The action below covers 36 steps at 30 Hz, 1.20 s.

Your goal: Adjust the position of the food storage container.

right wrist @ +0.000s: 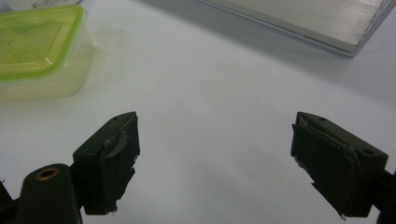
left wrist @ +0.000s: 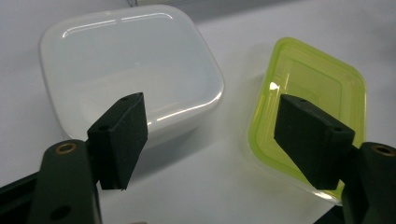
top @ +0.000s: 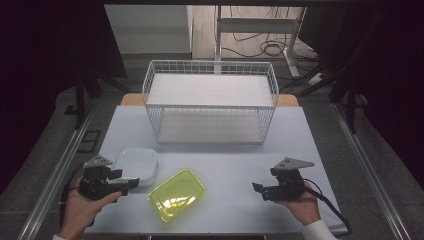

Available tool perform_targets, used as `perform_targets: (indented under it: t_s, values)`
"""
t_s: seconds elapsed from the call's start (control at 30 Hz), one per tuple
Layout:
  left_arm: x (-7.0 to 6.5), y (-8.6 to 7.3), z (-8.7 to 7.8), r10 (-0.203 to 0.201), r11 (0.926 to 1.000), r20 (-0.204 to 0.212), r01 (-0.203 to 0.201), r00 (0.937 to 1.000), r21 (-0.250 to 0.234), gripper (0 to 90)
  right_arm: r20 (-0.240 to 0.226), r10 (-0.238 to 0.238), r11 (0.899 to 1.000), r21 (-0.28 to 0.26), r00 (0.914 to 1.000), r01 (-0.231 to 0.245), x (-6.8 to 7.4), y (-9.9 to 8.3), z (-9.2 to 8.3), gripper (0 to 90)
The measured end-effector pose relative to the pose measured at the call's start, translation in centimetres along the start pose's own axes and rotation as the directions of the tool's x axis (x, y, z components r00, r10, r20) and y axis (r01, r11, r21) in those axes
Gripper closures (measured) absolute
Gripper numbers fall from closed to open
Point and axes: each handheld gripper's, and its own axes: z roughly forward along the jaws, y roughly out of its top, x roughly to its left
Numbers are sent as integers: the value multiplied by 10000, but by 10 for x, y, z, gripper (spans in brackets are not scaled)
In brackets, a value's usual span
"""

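A white lidded box (top: 136, 166) lies at the front left of the table, and a yellow-green lidded box (top: 177, 194) lies just right of it. My left gripper (top: 131, 183) is held low at the white box's near edge, open, its jaws pointing right. In the left gripper view my left gripper (left wrist: 212, 140) has nothing between its pads; the white box (left wrist: 126, 70) and the yellow-green box (left wrist: 313, 88) lie beyond it. My right gripper (top: 258, 190) is open at the front right, pointing left. In the right gripper view my right gripper (right wrist: 215, 163) is empty over bare table, with the yellow-green box (right wrist: 39, 46) at upper left.
A white wire two-shelf rack (top: 210, 102) stands at the back middle of the white table (top: 230, 165); its lower shelf edge (right wrist: 322, 23) shows in the right gripper view. Metal rails run along both table sides. Cables lie on the floor behind.
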Motion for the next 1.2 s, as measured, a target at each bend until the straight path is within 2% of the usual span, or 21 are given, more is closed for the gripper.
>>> perform_targets:
  t_s: [0.17, 0.4, 0.47, 0.5, 0.53, 0.57, 0.6, 0.8, 0.83, 0.9, 1.03, 1.13, 1.2]
  values:
    - [-5, -10, 7, -29, 9985, -24, 30, 10000, 539, 287, 16, -5, 10000, 88, 10000, 5, 0, 0, 1, 161]
    - [-14, -20, 17, 40, 9909, 22, -43, 10000, 1344, 303, 72, -3, 9996, 291, 10000, 1, -1, -1, 3, 162]
    - [-19, -22, 22, 205, 9856, 56, -211, 9998, 1675, 319, 63, -61, 9995, 314, 10000, 59, -1, -1, 4, 163]
    - [-19, -22, 22, 205, 9856, 56, -211, 9998, 1675, 324, 63, -61, 9995, 314, 10000, 59, -1, -1, 4, 163]
    - [-22, -25, 26, 312, 9800, -28, -300, 9995, 1969, 329, 105, -69, 9995, 322, 9999, 66, 0, -1, 4, 163]
    - [-22, -25, 26, 312, 9800, -28, -300, 9995, 1969, 334, 105, -69, 9995, 322, 9999, 66, 0, -1, 4, 163]
    - [-24, -28, 29, 250, 9758, -122, -217, 9996, 2177, 343, 120, -49, 9994, 331, 9999, 45, 0, -1, 3, 164]
    - [-26, -29, 34, 325, 9683, -188, -268, 9993, 2484, 412, 90, -114, 9989, 464, 9999, 110, 1, -2, 6, 165]
    - [-26, -30, 35, 330, 9672, -186, -272, 9993, 2525, 438, 130, -167, 9986, 505, 9998, 160, 1, -2, 7, 165]
    - [-27, -31, 37, 412, 9623, 175, -444, 9990, 2685, 570, 210, -242, 9977, 630, 9995, 229, 1, -3, 10, 165]
    - [-29, -31, 41, 466, 9572, 559, -605, 9974, 2831, 739, 280, -306, 9971, 700, 9991, 286, 2, -4, 10, 164]
    - [-31, -31, 45, 426, 9570, 568, -571, 9975, 2844, 826, 289, -292, 9973, 682, 9992, 272, 2, -4, 9, 165]
    - [-31, -30, 47, 546, 9527, 552, -686, 9970, 2960, 866, 370, -278, 9973, 694, 9989, 252, 2, -5, 9, 164]
